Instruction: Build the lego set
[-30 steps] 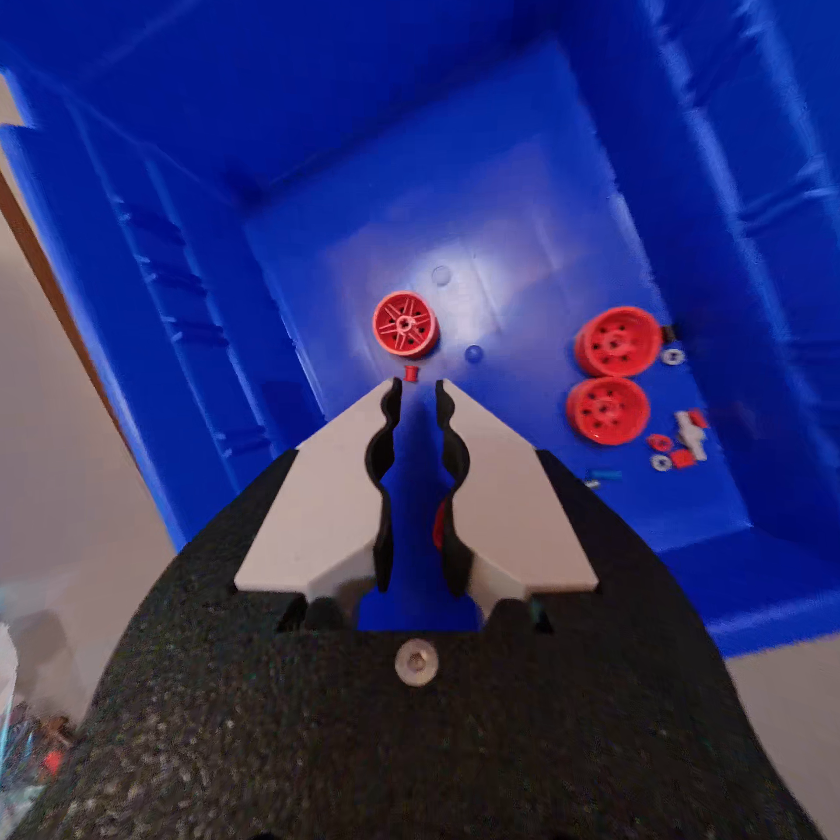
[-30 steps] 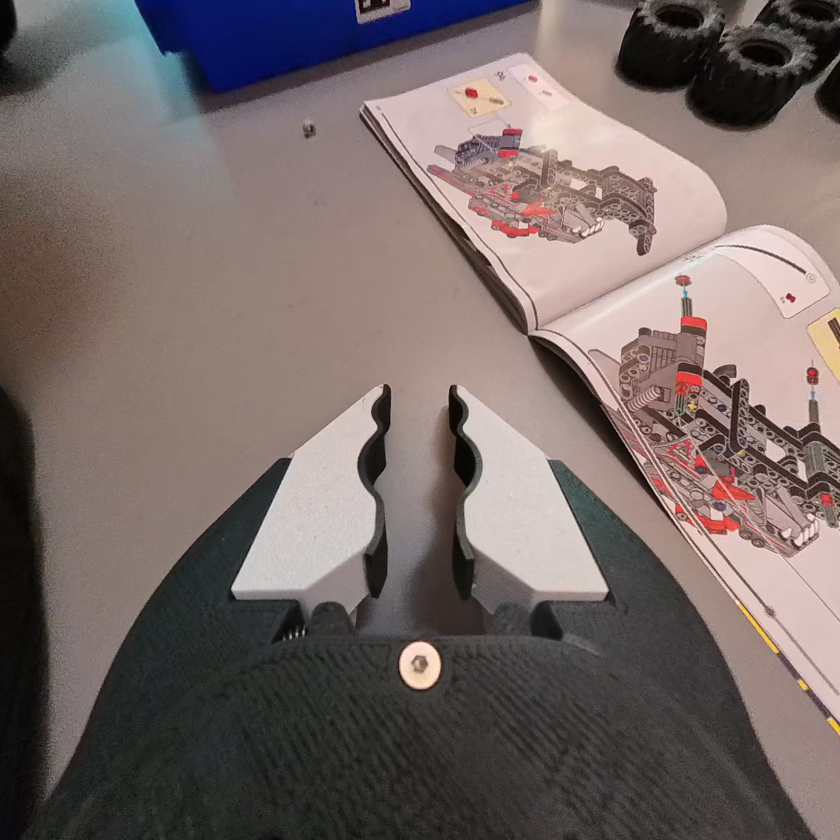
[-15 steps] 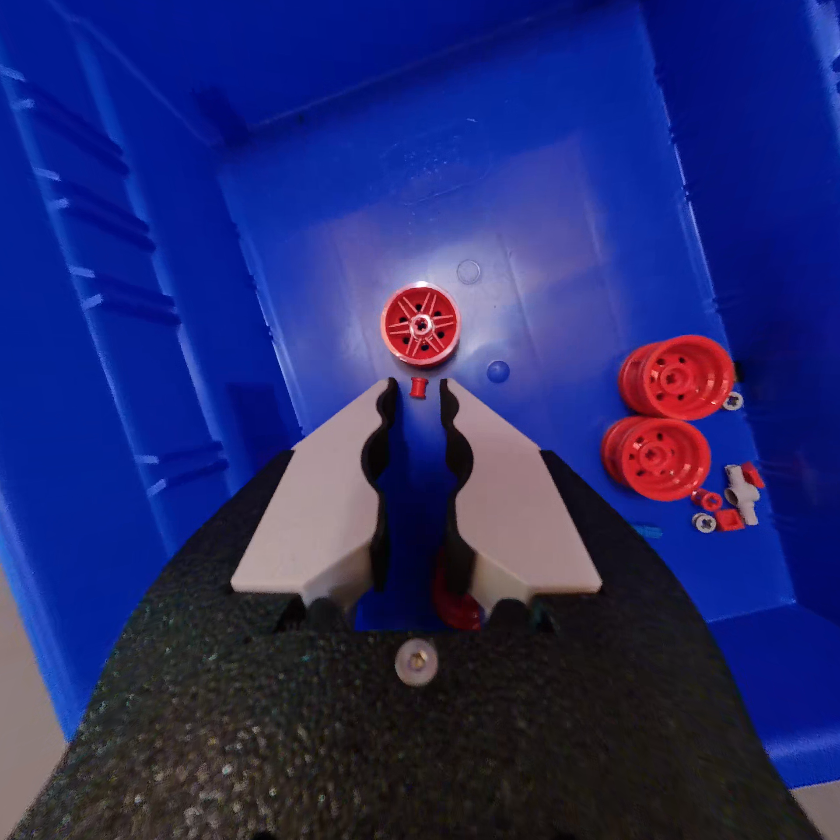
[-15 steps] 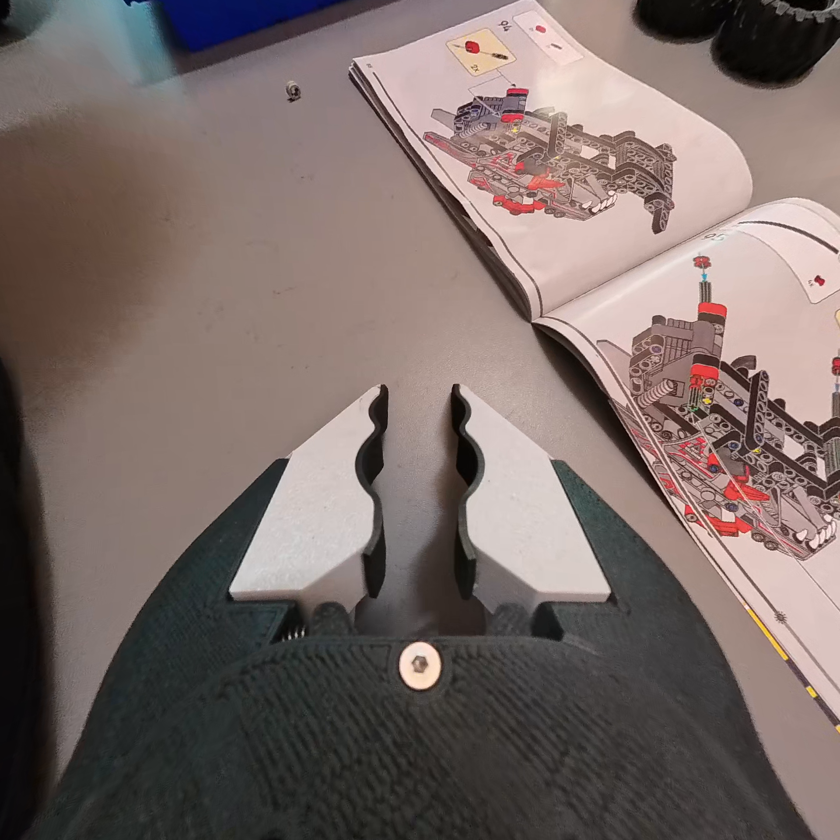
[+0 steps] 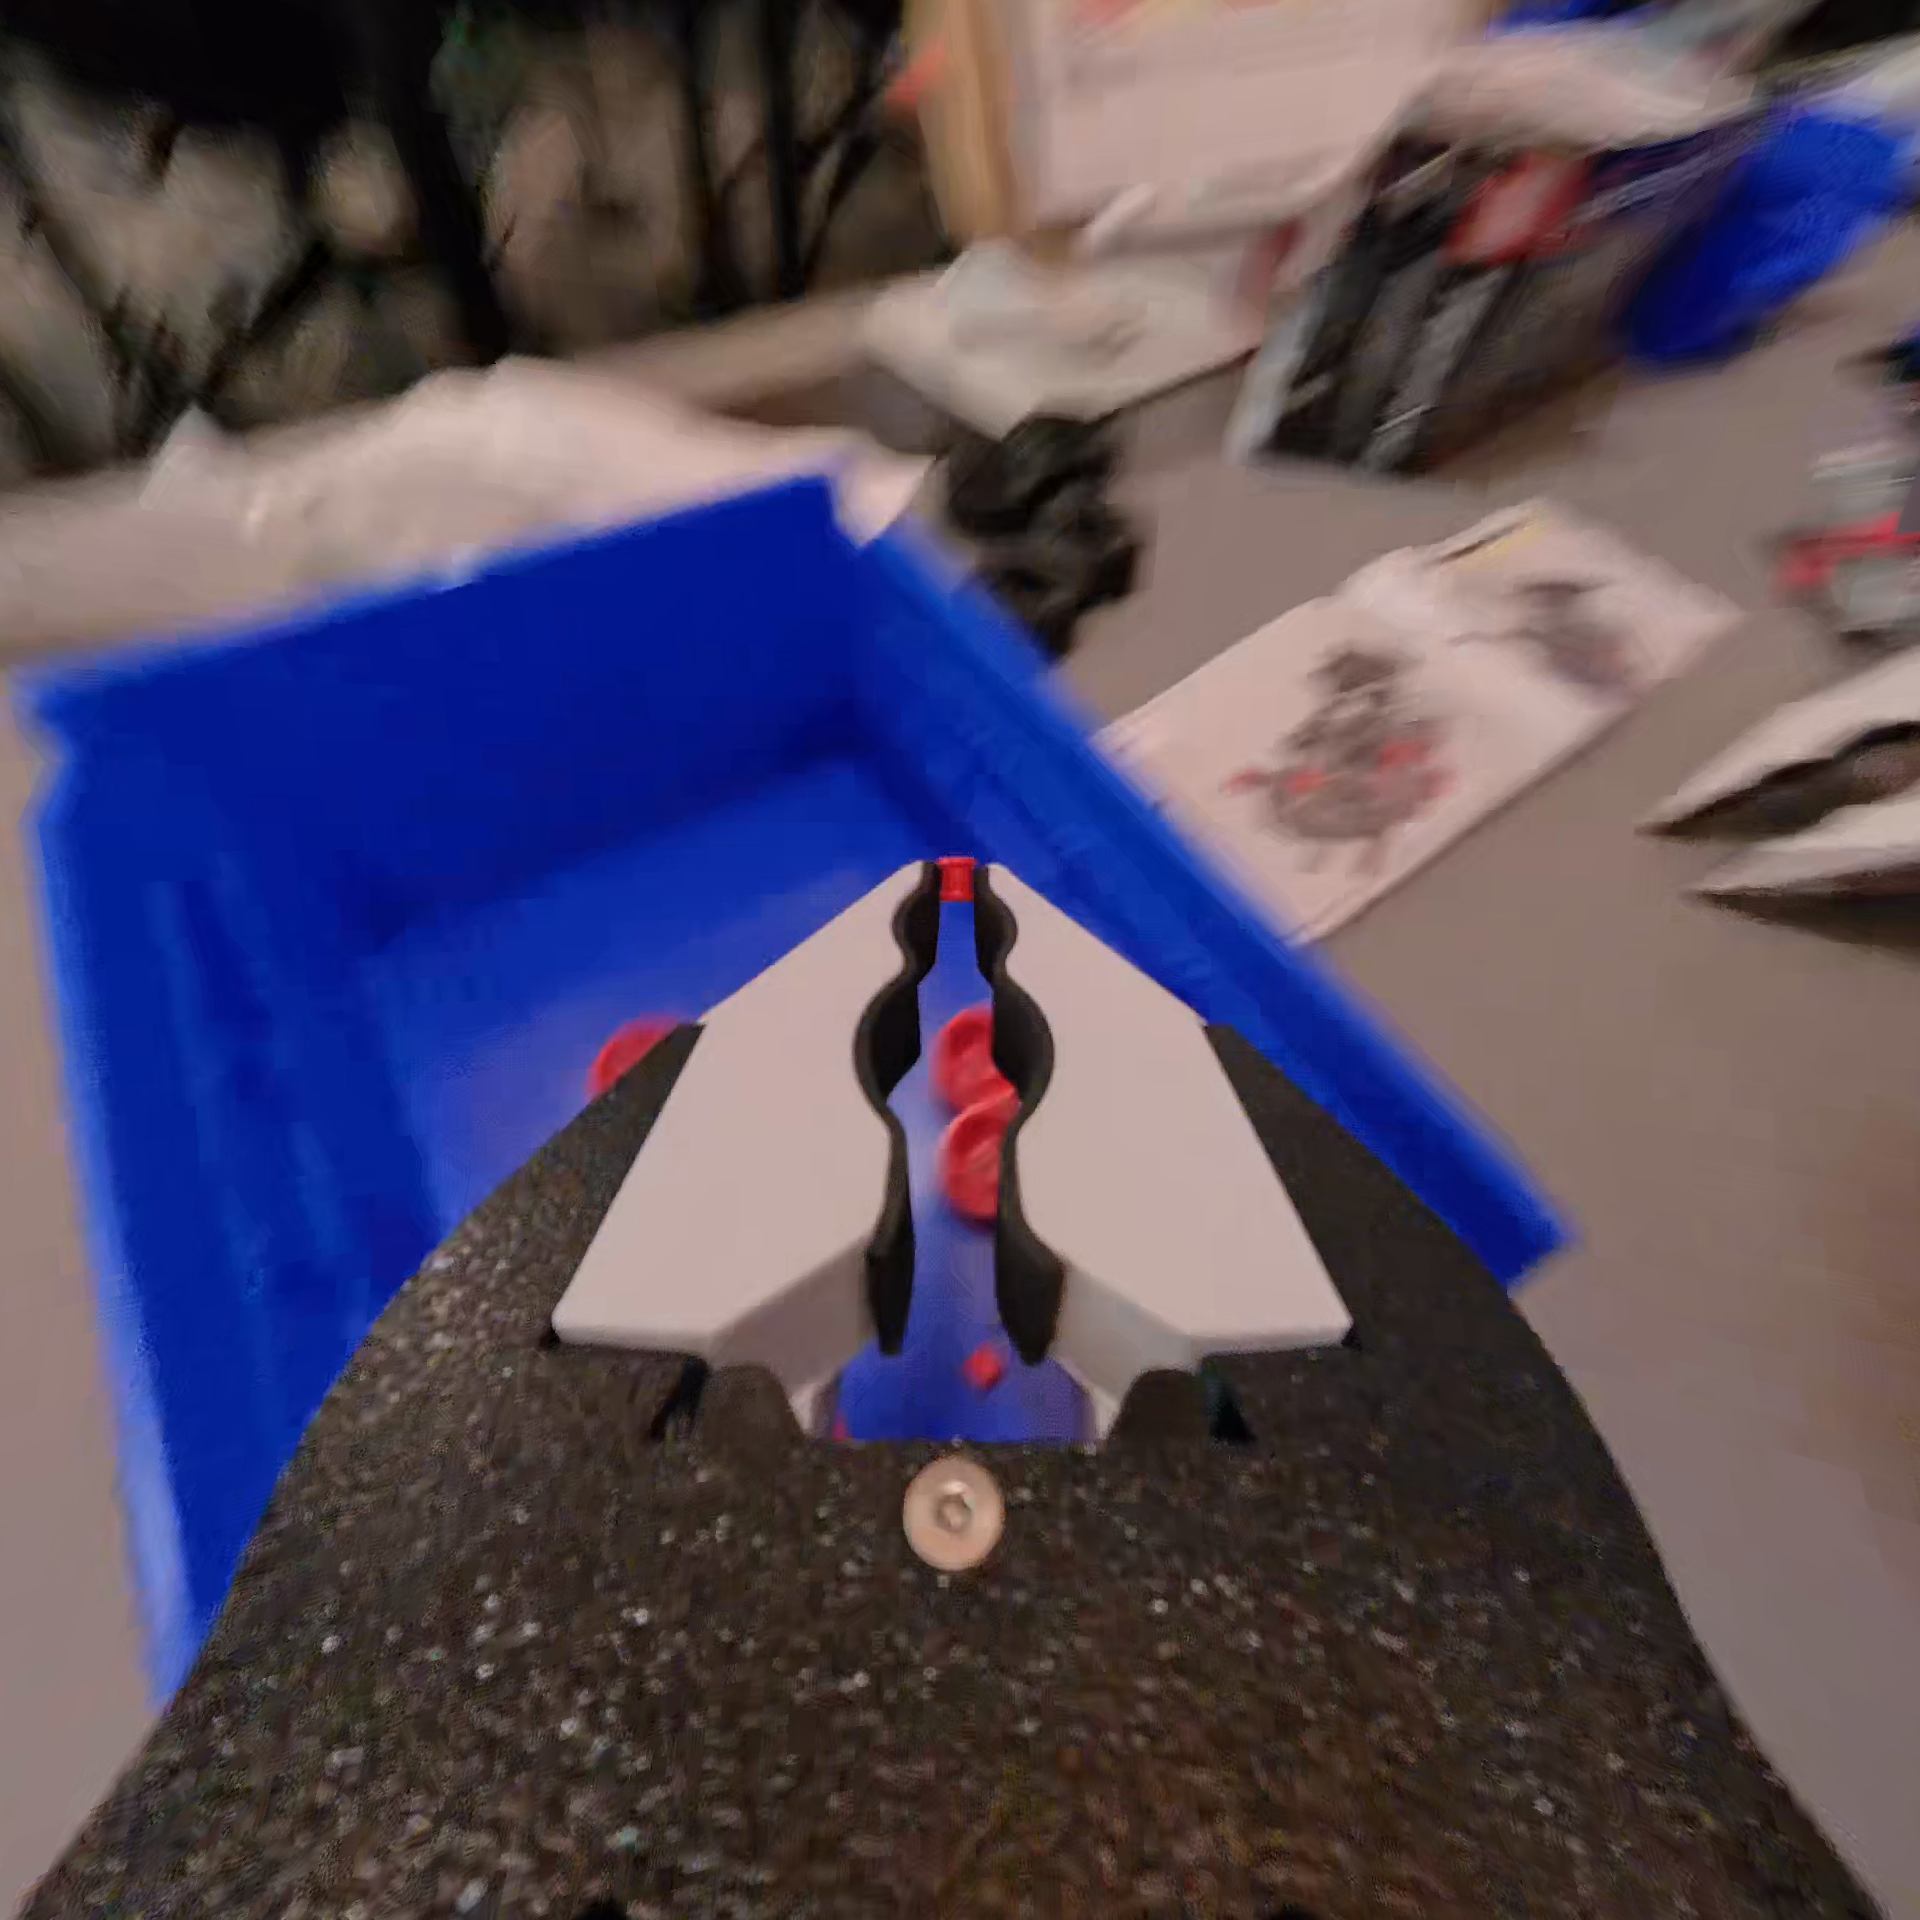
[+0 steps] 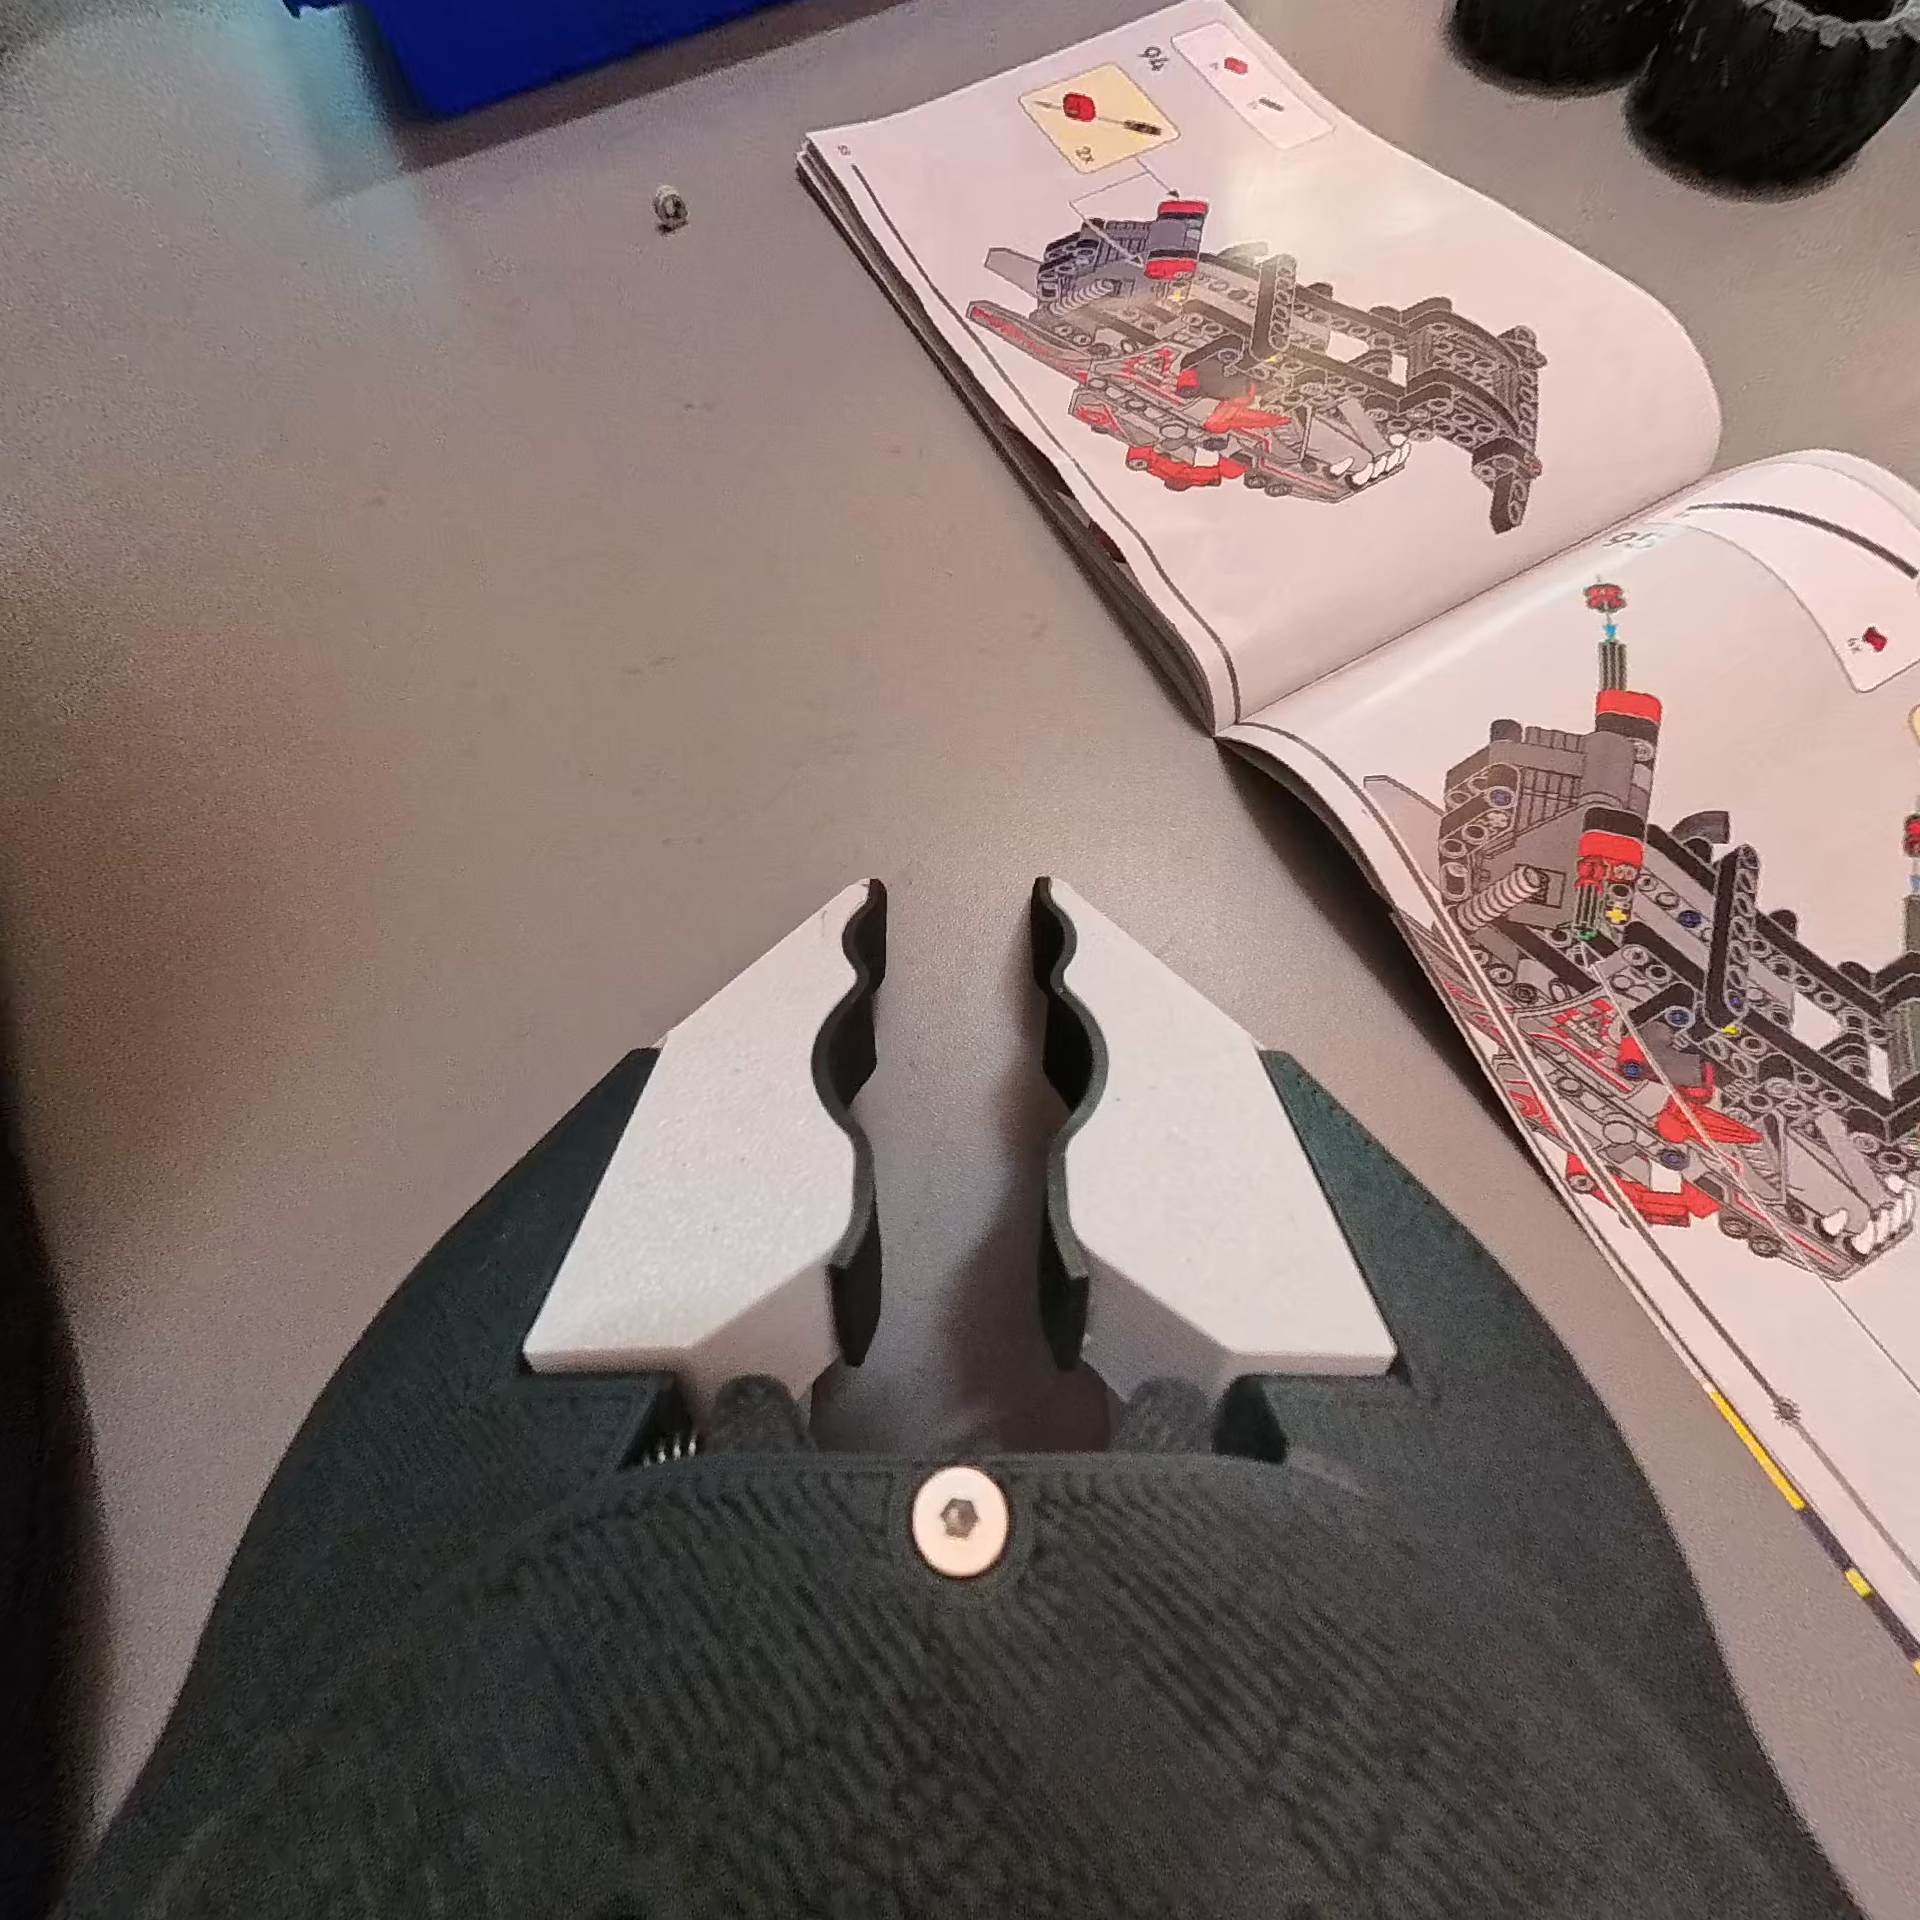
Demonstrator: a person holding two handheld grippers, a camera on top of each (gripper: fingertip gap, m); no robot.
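My left gripper [image 5: 954,881] is shut on a small red bush piece [image 5: 954,879] pinched at the fingertips, held above the blue bin [image 5: 312,831]. Red wheel hubs [image 5: 971,1112] lie on the bin floor below, seen through the gap between the fingers. The left view is blurred by motion. My right gripper [image 6: 956,904] is open and empty, low over the grey table [image 6: 416,623]. The open instruction booklet [image 6: 1299,343] lies to its right.
A tiny grey piece [image 6: 671,206] lies on the table near the blue bin's corner [image 6: 540,42]. Black tyres [image 6: 1714,83] stand at the far right. In the left view, a black tyre [image 5: 1039,520], plastic bags [image 5: 468,447] and the booklet [image 5: 1403,717] surround the bin. Tip to tip, the grippers are about 35 centimeters apart.
My left gripper closed on the small red piece and lifted it up out of the bin, swinging the view toward the table. The right gripper crept slightly forward.
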